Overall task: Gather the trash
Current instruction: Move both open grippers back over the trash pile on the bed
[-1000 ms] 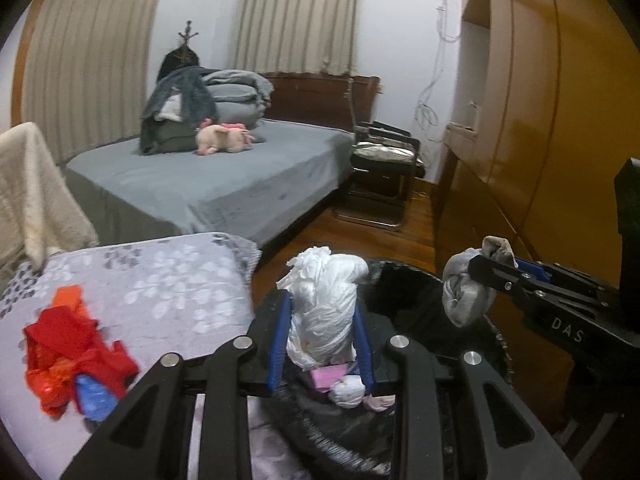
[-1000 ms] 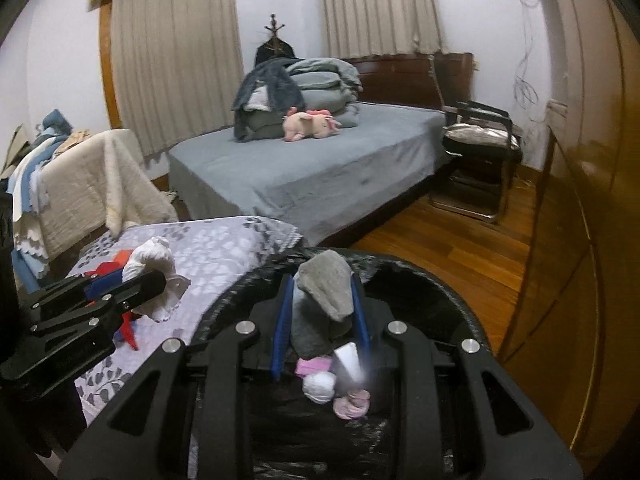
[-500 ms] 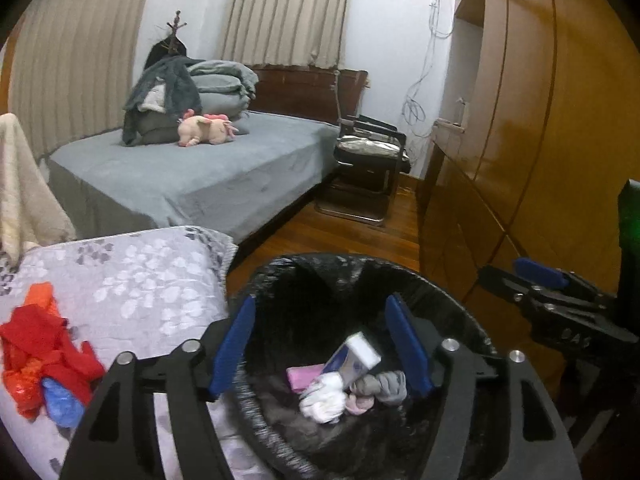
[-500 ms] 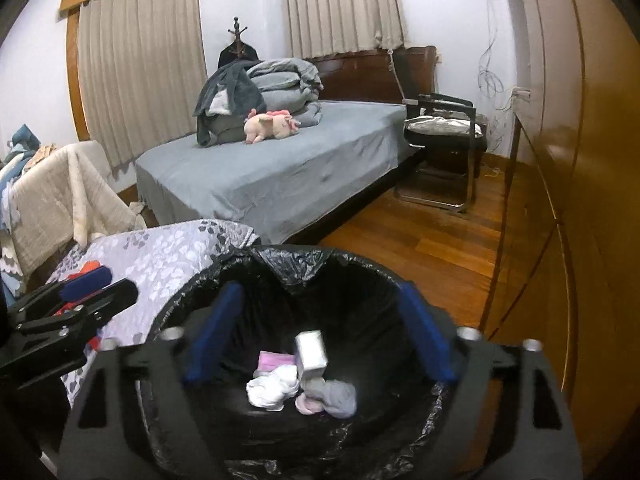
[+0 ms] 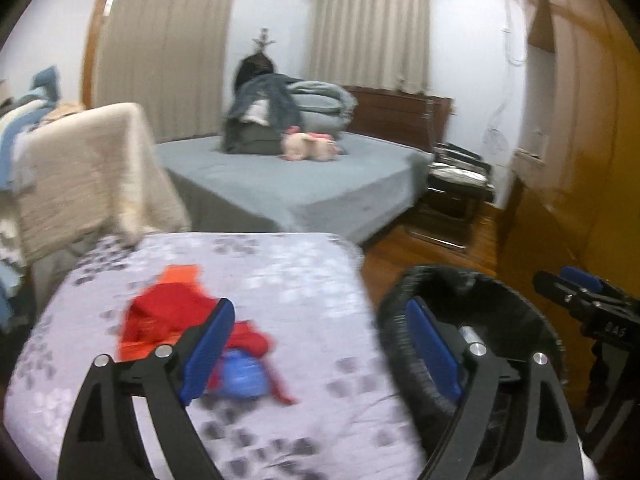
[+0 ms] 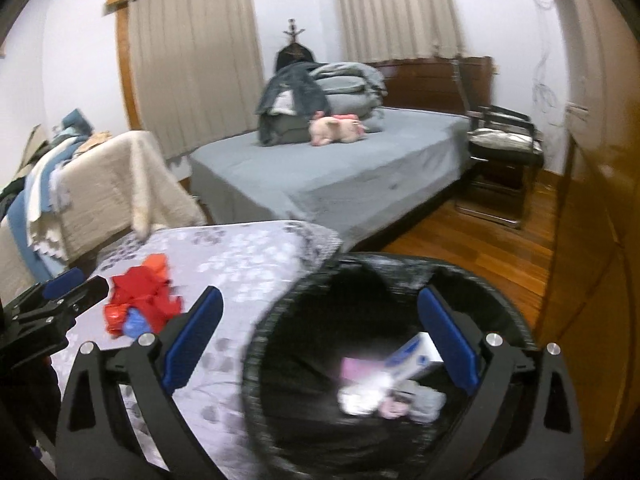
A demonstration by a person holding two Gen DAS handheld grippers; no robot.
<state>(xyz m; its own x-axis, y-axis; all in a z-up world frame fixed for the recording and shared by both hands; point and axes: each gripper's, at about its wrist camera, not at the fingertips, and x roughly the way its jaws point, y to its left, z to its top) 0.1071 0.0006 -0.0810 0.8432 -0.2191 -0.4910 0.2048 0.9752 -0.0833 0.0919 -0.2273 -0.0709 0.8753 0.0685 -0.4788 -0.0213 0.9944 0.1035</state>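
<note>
A pile of red and blue trash [image 5: 188, 320] lies on the grey floral cloth [image 5: 300, 280]; it also shows in the right wrist view [image 6: 140, 304]. A black-lined trash bin [image 6: 400, 280] stands right of the cloth and holds white, pink and grey scraps [image 6: 384, 388]. My left gripper [image 5: 320, 332] is open and empty, just right of the pile, between it and the bin [image 5: 500, 292]. My right gripper [image 6: 320, 328] is open and empty over the bin's left rim. Each gripper shows in the other's view: the right [image 5: 580, 300], the left [image 6: 52, 300].
A grey bed [image 6: 340, 176] with folded bedding and a pink plush toy [image 6: 336, 128] lies behind. A chair draped with a beige blanket [image 5: 92, 172] stands at the left. A black chair [image 6: 504, 140] and wooden wardrobe [image 5: 580, 140] stand at the right.
Both grippers opened a second ago and dropped their wads into the bin. Since half a second ago both have swung left, toward the cloth and the red pile.
</note>
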